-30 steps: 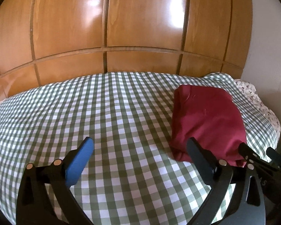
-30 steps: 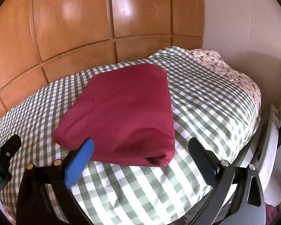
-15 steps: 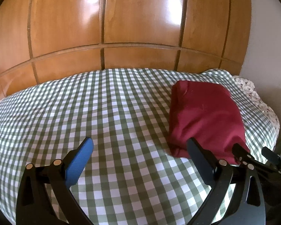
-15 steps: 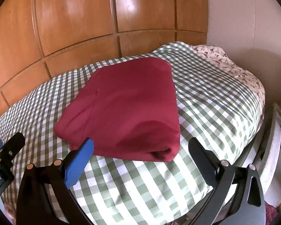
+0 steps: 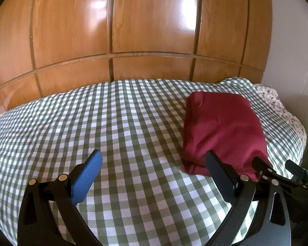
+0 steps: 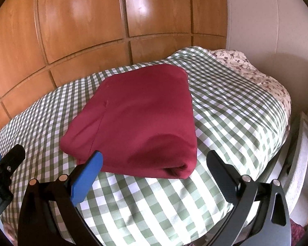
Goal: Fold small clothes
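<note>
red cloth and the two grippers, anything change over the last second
Nothing was taken hold of or let go. Both cameras drifted slightly, so the folded red cloth sits a little lower in the right wrist view. The cloth keeps its folded shape on the checked bedspread. The left gripper and right gripper stay open and empty.

Bright daylight glares off the wooden panels (image 5: 149,20); fisheye edges bend.

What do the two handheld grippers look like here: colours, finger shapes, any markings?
The left gripper and the right gripper look alike: black frames with silver rivets, one ribbed blue finger pad and one plain black finger. White lettering ending "Robot.AI" marks the left one's body.
</note>
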